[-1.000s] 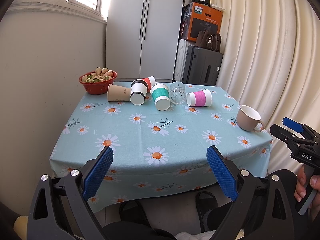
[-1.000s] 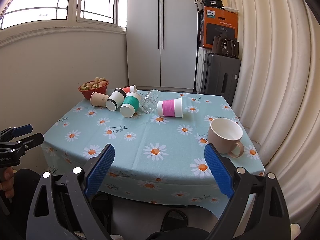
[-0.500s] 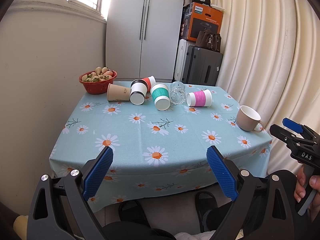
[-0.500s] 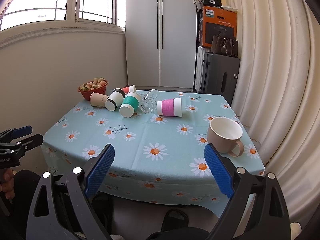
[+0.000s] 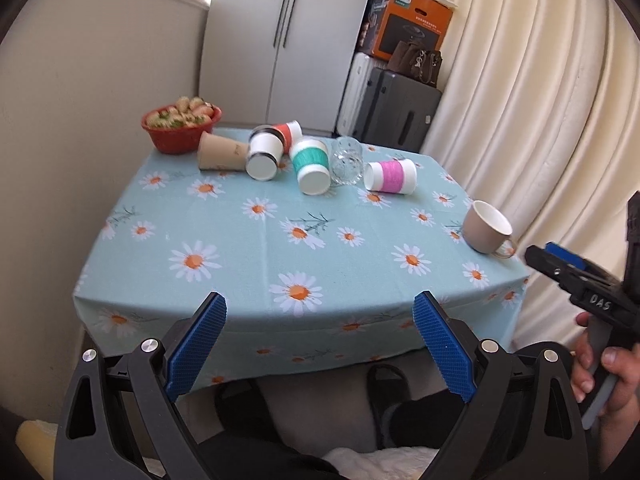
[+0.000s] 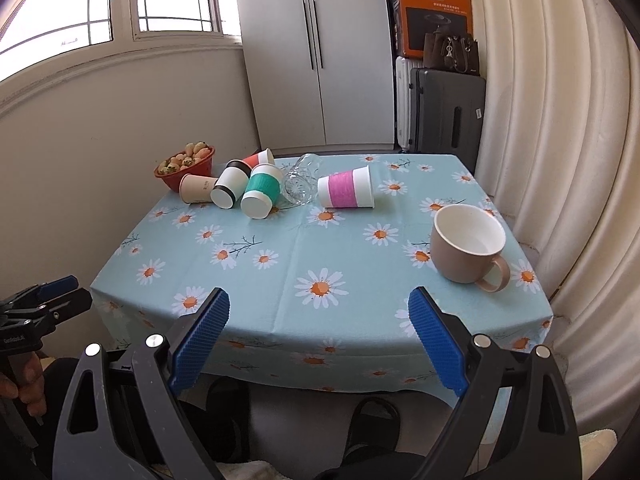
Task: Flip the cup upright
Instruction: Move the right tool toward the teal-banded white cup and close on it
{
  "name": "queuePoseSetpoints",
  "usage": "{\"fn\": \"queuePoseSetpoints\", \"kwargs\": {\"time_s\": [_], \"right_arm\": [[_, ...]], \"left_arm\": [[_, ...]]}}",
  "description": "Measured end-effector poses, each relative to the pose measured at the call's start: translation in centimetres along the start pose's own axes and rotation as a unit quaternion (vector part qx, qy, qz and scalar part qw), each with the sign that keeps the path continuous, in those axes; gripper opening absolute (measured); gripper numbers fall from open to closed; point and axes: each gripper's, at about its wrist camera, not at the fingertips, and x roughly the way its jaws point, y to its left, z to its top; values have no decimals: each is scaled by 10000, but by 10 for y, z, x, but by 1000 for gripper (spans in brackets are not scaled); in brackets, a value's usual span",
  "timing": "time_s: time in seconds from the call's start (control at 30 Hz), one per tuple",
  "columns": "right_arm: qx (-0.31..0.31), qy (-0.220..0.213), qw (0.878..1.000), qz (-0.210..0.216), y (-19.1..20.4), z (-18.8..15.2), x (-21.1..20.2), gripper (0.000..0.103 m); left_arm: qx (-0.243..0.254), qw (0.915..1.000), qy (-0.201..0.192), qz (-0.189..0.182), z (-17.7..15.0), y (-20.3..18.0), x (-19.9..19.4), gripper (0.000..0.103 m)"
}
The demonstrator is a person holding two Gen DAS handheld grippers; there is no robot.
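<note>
Several cups lie on their sides at the far end of the table: a tan paper cup [image 5: 221,153], a black-and-white cup [image 5: 263,153], a red cup [image 5: 289,130], a teal-sleeved cup [image 5: 310,165], a clear glass [image 5: 347,160] and a pink-sleeved cup [image 5: 391,176]; the pink one also shows in the right wrist view [image 6: 346,188]. A beige mug [image 6: 467,249] stands upright near the right edge. My left gripper [image 5: 320,344] and my right gripper [image 6: 319,340] are both open and empty, held in front of the table's near edge.
A red bowl of fruit [image 5: 181,128] sits at the far left corner. The table wears a blue daisy cloth [image 5: 304,240]. A wall is on the left, curtains [image 6: 560,160] on the right, a wardrobe and suitcases behind.
Both grippers have moved slightly forward and tilted down towards the table. Nothing on the table has moved.
</note>
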Motion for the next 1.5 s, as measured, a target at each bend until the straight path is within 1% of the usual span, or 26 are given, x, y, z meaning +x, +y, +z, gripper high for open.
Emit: {"fn": "queuePoseSetpoints", "kwargs": {"time_s": [0.13,0.23,0.4,0.5,0.63,0.73,0.8,0.9,1.0,1.13,1.2,1.33,1.4,1.5], "right_arm": [[-19,90,9998,174,6,15,15,90],[-69,108,9996,240,7,29,28,90],[248,322,9978,521,-3,55,58,90],[471,492,9953,689,-11,70,79,90],[572,640,9934,761,-15,89,109,90],[625,744,9913,883,-17,102,130,90],[729,852,9881,1057,-18,109,144,90],[913,1070,9806,1368,-21,118,165,76],[1196,1228,9707,1685,-28,127,185,73],[1577,1354,9575,2001,-39,134,205,69],[1698,1422,9530,2068,-44,136,213,66],[1955,1598,9423,2197,-54,130,228,65],[1974,1650,9413,2186,-57,128,232,65],[1937,1700,9415,2172,-58,126,237,65]], "left_arm": [[-315,9986,172,-377,17,12,14,92],[-380,9973,240,-573,36,13,26,92],[-351,9958,375,-756,66,13,52,92],[-474,9938,530,-854,86,17,74,92],[-617,9917,712,-870,110,25,108,92],[-512,9918,850,-812,129,26,135,92],[-493,9904,1005,-808,141,28,154,92],[-622,9869,1171,-923,158,34,184,92],[-907,9803,1446,-990,173,41,219,91],[-986,9762,1627,-1040,188,43,250,91],[-942,9761,1700,-970,194,42,265,91],[-892,9744,1898,-815,200,44,290,91],[-814,9732,2010,-767,203,44,304,91],[-588,9743,2094,-594,206,41,316,91]]}}
